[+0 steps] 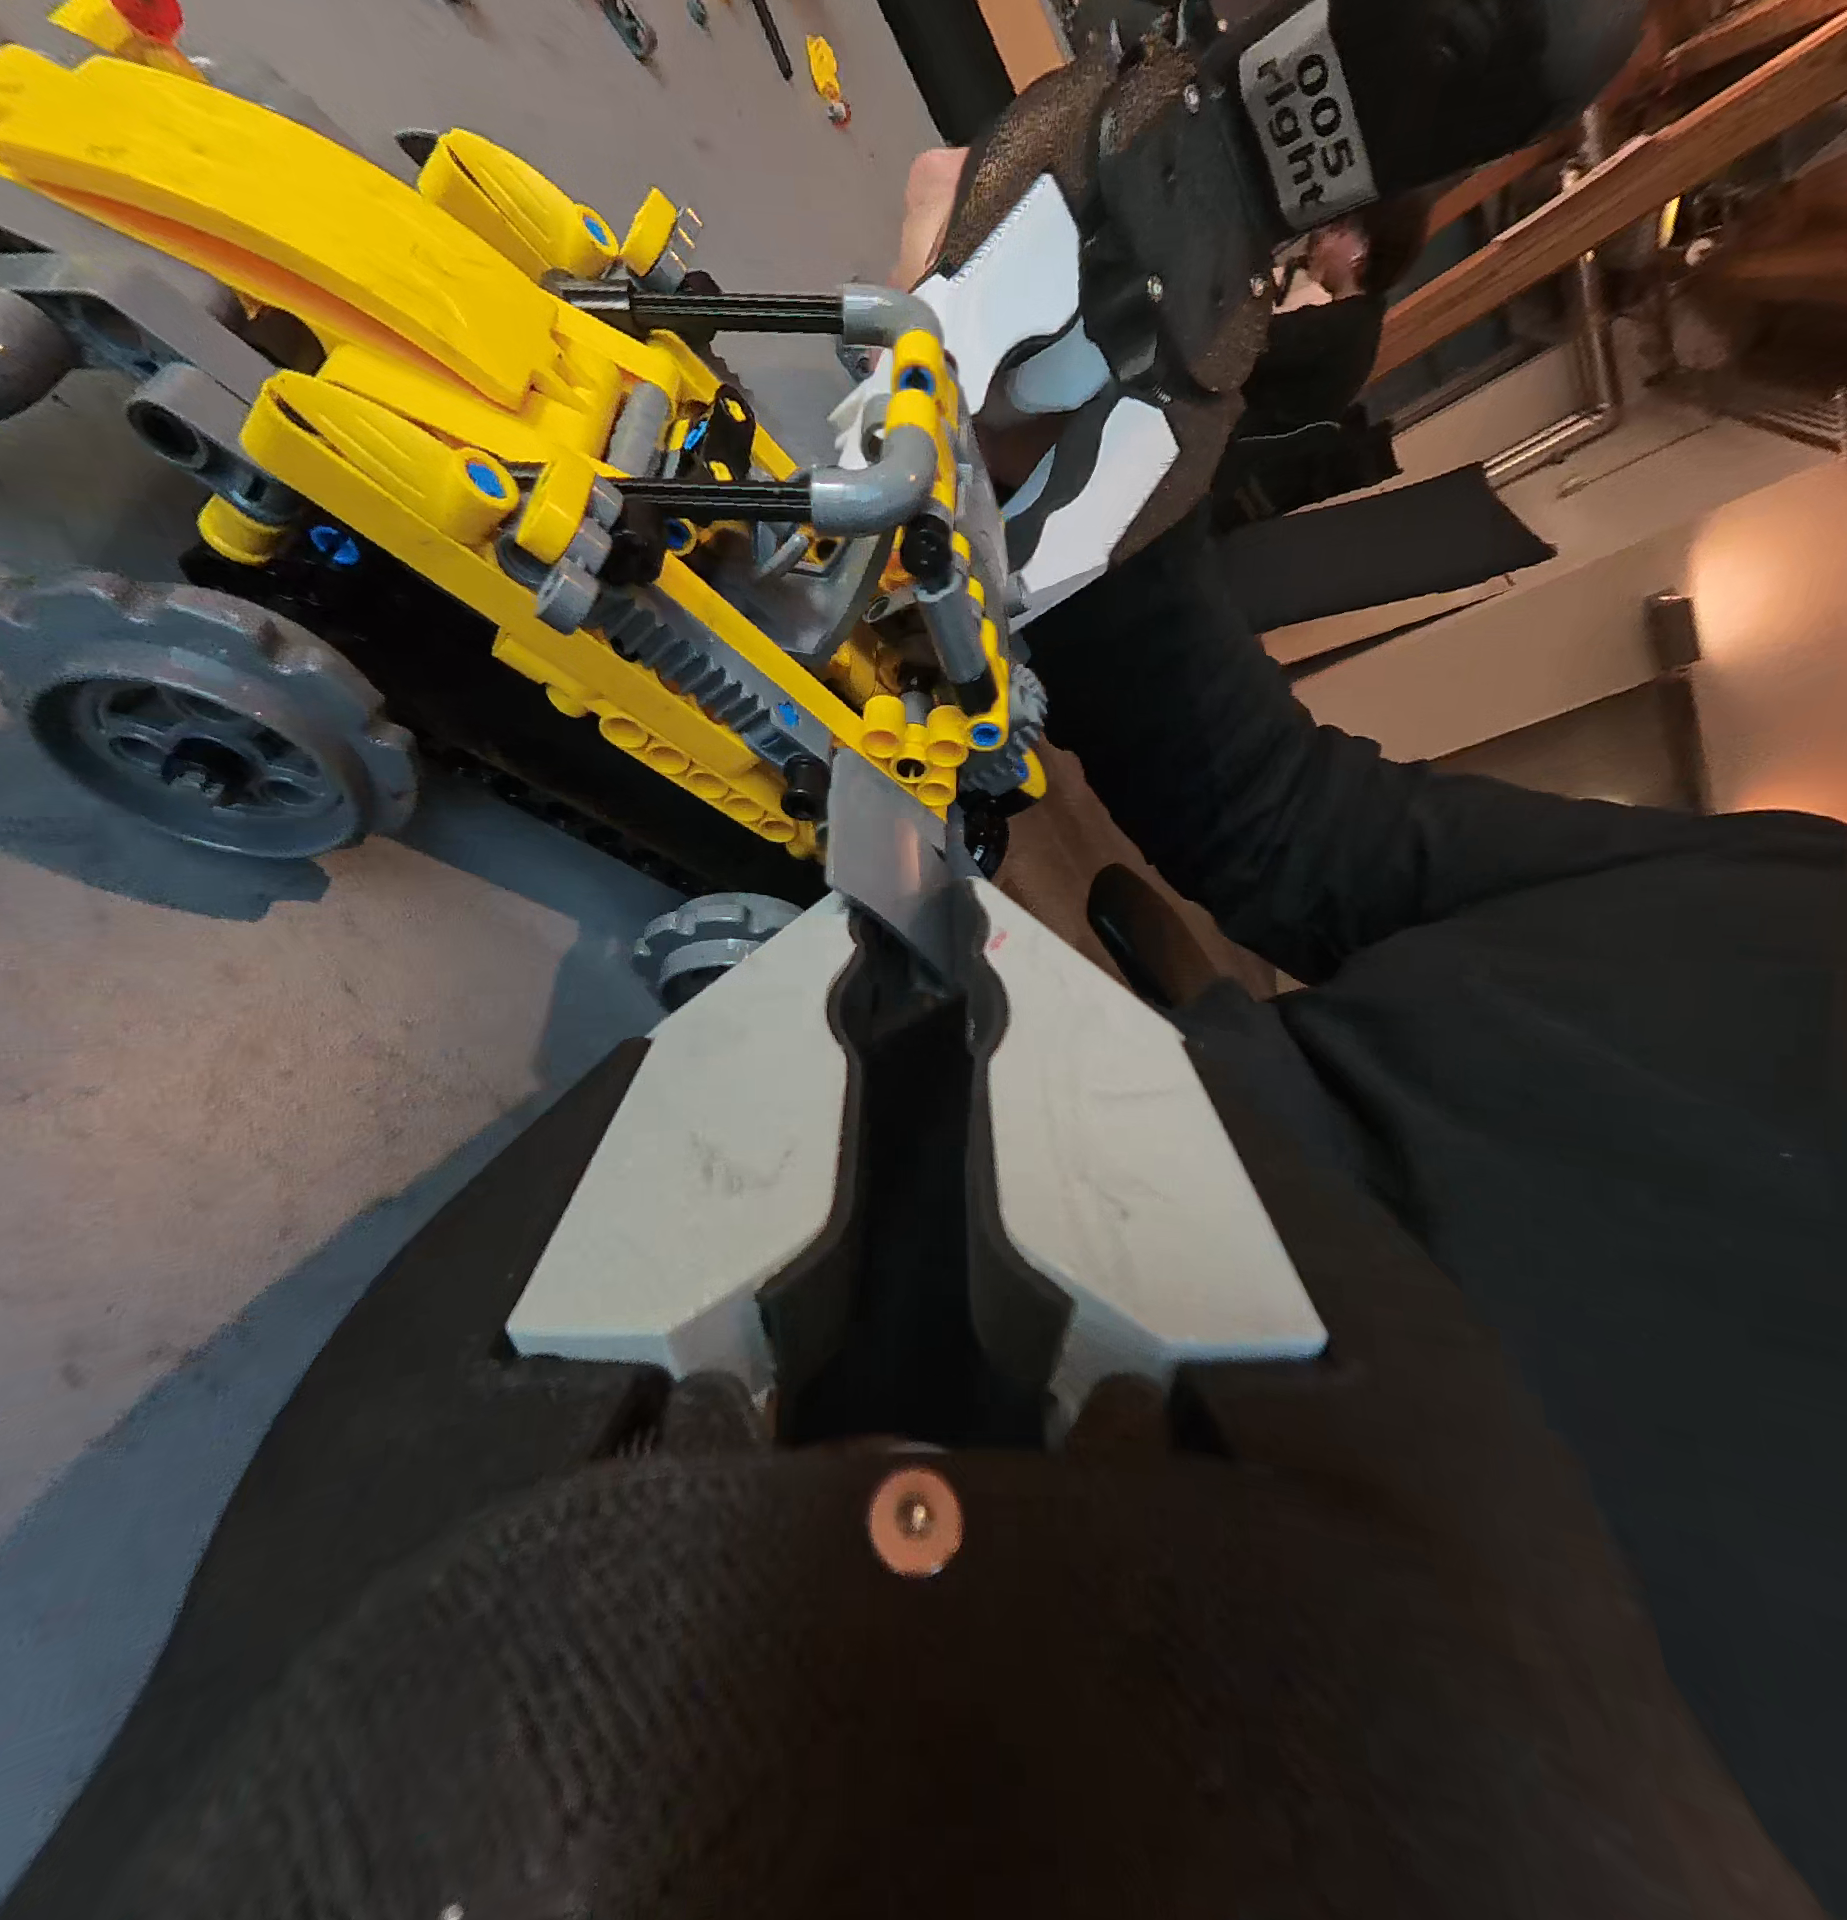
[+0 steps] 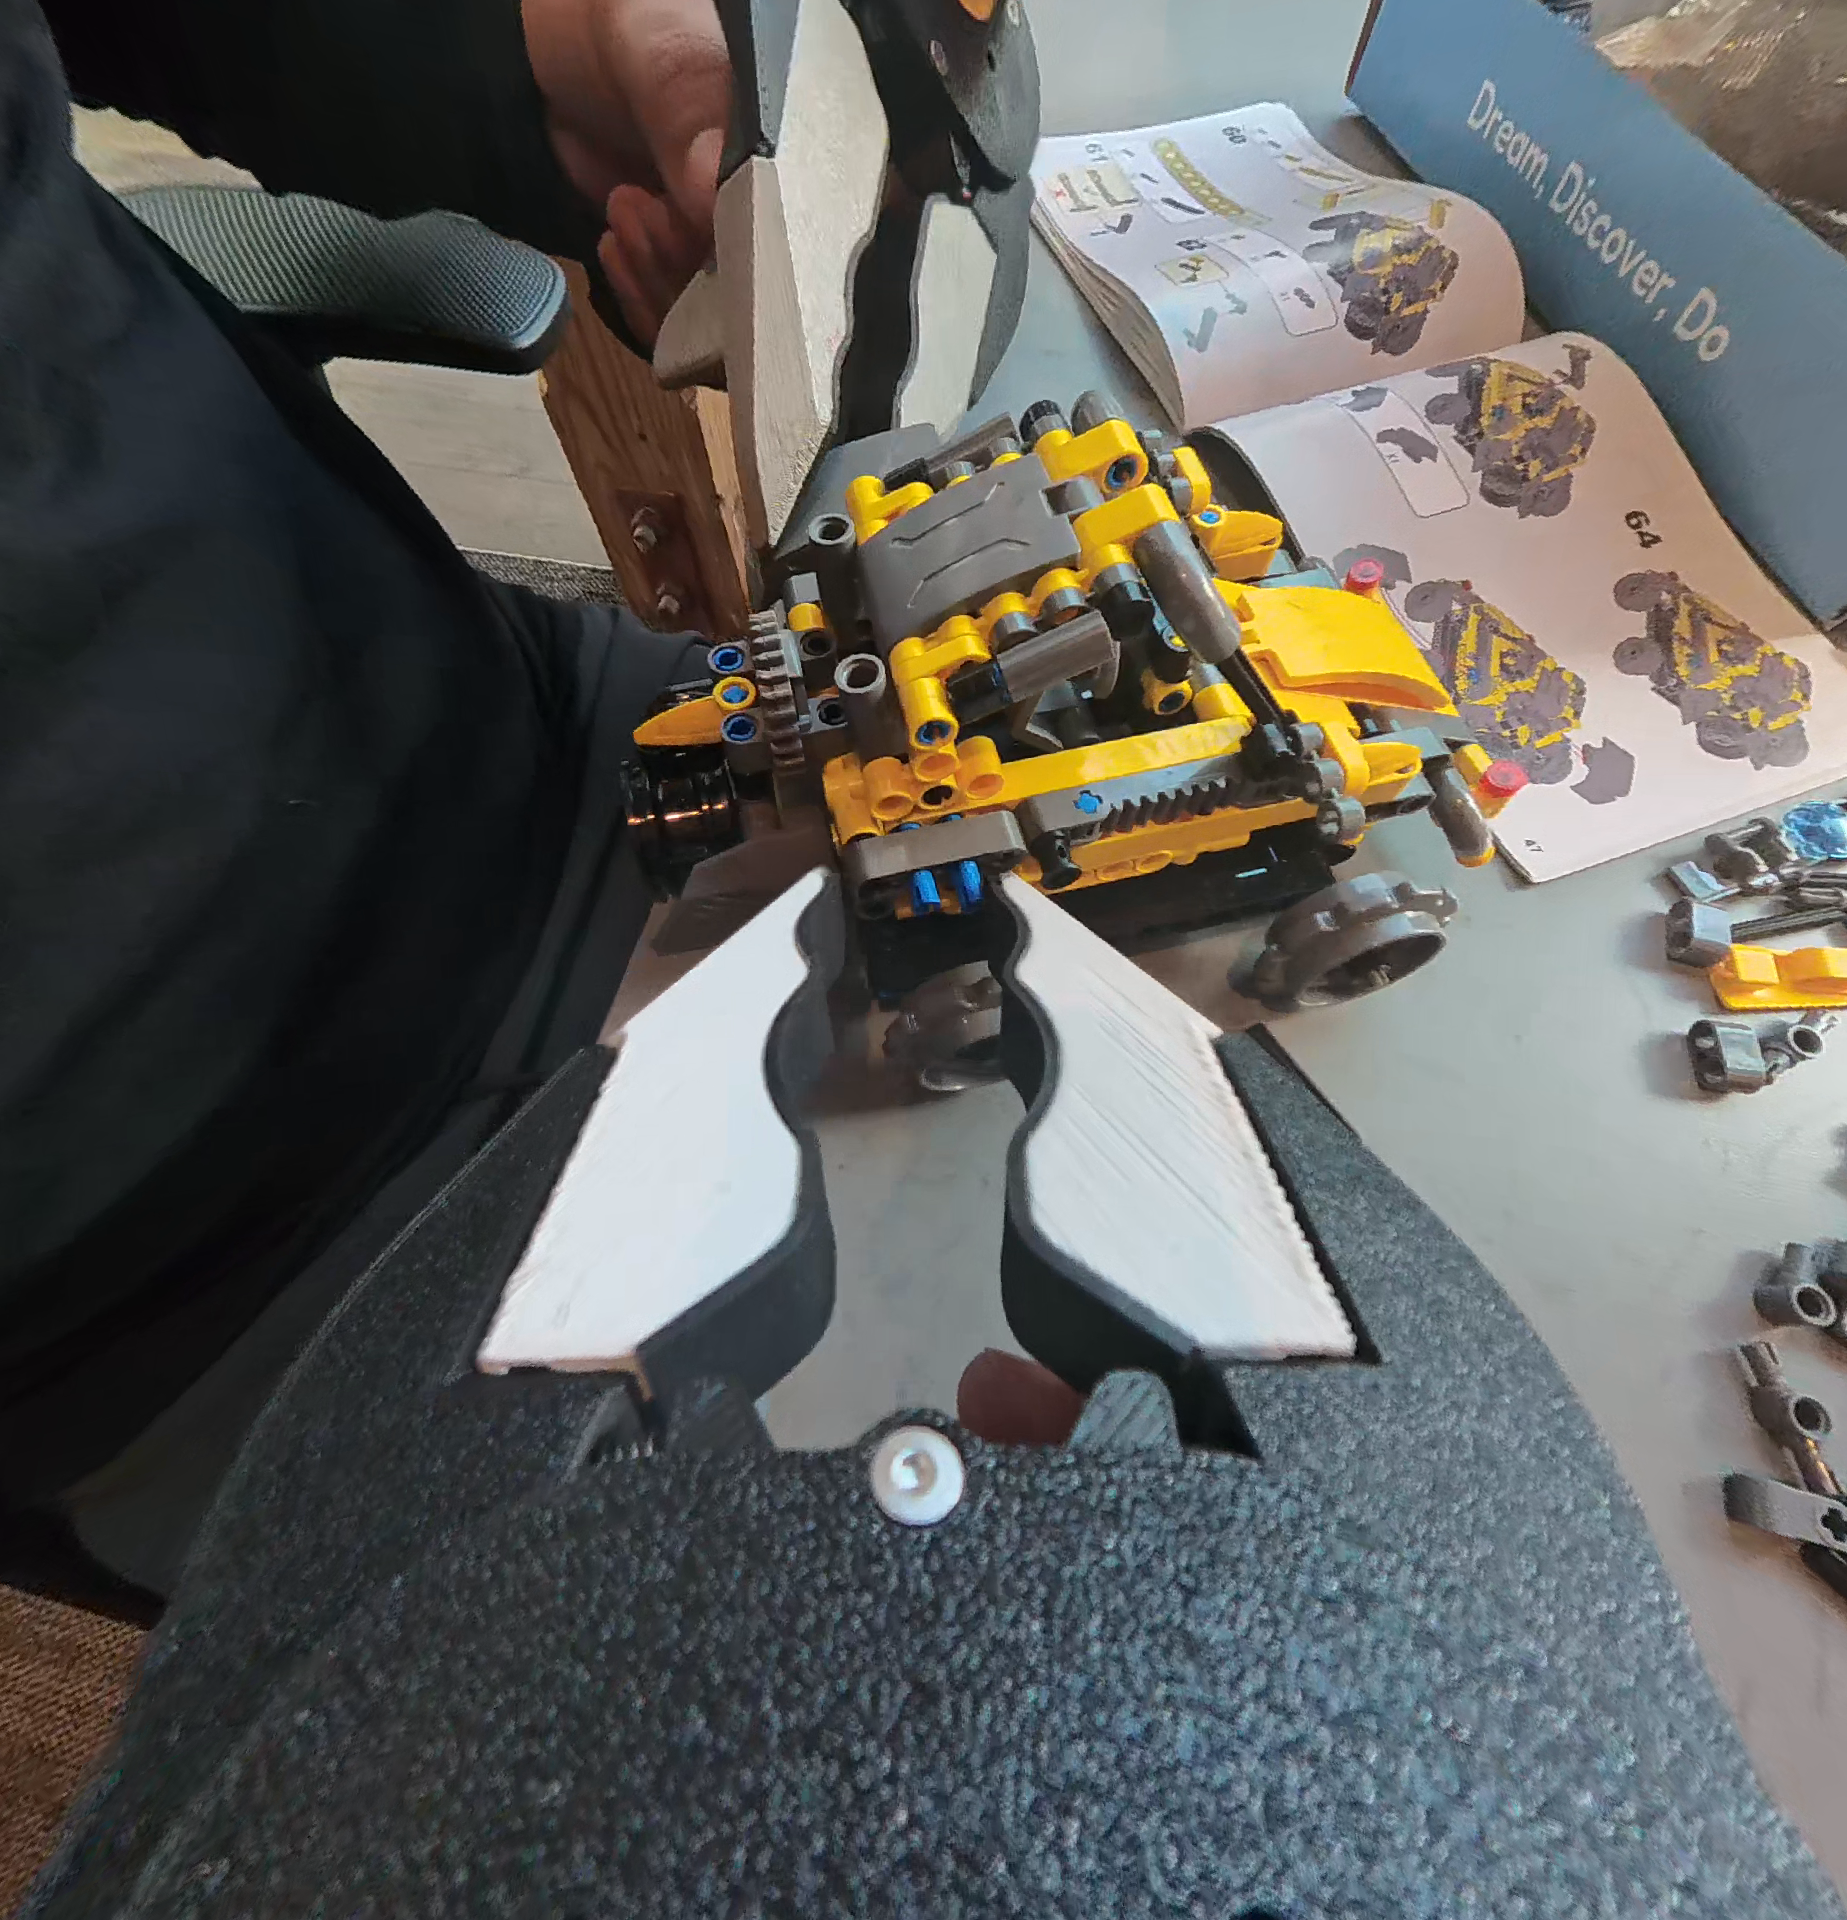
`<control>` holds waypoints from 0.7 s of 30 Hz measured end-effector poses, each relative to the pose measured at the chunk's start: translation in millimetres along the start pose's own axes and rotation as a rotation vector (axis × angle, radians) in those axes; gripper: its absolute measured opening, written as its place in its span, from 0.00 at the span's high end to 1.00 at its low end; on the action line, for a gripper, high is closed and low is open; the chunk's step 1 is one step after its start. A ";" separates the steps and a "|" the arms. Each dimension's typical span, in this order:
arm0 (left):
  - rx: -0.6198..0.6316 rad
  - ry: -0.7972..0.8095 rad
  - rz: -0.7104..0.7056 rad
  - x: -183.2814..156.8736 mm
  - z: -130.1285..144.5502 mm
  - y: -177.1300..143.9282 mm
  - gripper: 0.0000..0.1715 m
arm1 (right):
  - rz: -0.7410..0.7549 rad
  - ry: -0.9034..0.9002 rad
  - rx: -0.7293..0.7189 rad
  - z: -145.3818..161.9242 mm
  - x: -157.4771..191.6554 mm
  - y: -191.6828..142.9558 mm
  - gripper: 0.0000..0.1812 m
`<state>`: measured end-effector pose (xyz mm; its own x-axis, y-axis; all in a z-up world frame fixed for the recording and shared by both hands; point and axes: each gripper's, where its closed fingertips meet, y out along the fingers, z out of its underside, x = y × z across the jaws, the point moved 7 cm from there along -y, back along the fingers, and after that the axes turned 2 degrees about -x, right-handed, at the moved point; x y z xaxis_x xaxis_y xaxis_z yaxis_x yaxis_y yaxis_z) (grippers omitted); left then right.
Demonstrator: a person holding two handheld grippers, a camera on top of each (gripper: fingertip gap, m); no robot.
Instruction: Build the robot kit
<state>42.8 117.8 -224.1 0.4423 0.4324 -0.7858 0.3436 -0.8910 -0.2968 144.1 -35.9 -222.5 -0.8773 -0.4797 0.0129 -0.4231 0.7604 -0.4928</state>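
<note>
Grey table (image 2: 1521, 1091), left gripper (image 1: 914, 935) jaws pinching yellow toy vehicle (image 2: 1054, 707) at edge, right gripper (image 2: 914, 904) jaws spread beside it.

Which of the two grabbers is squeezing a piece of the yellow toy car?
The left gripper: its white fingers are shut on a grey panel of the yellow toy car. The right gripper is open.

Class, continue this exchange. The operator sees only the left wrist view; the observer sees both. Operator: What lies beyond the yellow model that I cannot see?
Observer: An open instruction booklet lies on the table behind the yellow model.
Operator: Any spare pieces?
Observer: Yes, loose parts, grey and yellow, lie scattered beside the booklet.
Operator: How is the right gripper set?
Observer: The right gripper is open, its tips at a grey beam with blue pins.
</note>
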 end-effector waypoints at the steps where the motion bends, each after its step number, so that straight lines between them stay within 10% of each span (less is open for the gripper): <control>1: 0.007 -0.006 0.006 -0.2 -0.1 1.0 0.95 | -0.001 -0.009 -0.002 0.4 -0.3 -0.4 0.87; 21: 0.237 -0.186 0.150 3.0 -9.4 12.7 0.98 | -0.066 -0.060 0.061 -1.9 -4.0 -2.8 0.88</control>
<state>56.3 109.1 -225.1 0.3066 0.2809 -0.9095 0.0741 -0.9596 -0.2714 148.3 -35.2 -219.5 -0.8320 -0.5547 -0.0045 -0.4633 0.6993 -0.5444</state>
